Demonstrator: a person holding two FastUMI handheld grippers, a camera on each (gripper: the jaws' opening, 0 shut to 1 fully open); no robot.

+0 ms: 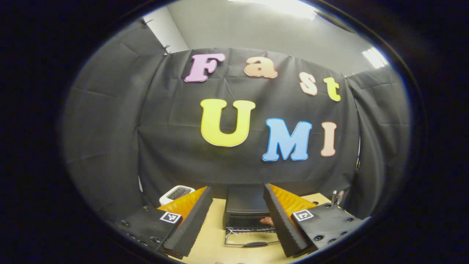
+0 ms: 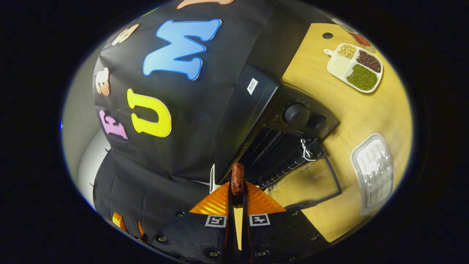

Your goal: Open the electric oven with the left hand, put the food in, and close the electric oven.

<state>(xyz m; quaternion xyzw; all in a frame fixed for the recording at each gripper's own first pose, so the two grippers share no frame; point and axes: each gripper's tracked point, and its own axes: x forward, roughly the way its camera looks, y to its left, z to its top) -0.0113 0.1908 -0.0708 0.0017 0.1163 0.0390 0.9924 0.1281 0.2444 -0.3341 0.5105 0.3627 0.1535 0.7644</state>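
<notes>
My right tongs [image 2: 237, 190] are pinched nearly closed on the food [image 2: 237, 178], a reddish-brown piece that stands up out of the tips with its long axis running forward along the fingers. Just past its far end, in the right gripper view, lies the mouth of the electric oven [image 2: 273, 110], and the opening sits ahead and a little to the right of the food, so I judge the coming move as a short push forward with a slight turn toward that cavity. The oven door [image 2: 307, 181] is already folded down flat over the worktop [image 2: 366, 110], to the right of my tips, which leaves the rack open to me. My left tongs [image 1: 238, 220] stand wide and hold nothing; in the left gripper view they frame the oven from farther back, with the lowered door and its handle [image 1: 255, 244] lying between the fingers and a reddish piece, probably the food, showing near the rack. So the right side is much the nearer to the cavity, while the left is lined up with the door for closing it afterwards. Out beyond the oven, a divided dish of beans [image 2: 357, 68] and a ribbed white tray [image 2: 373, 172] rest on the worktop, well clear of my path.
</notes>
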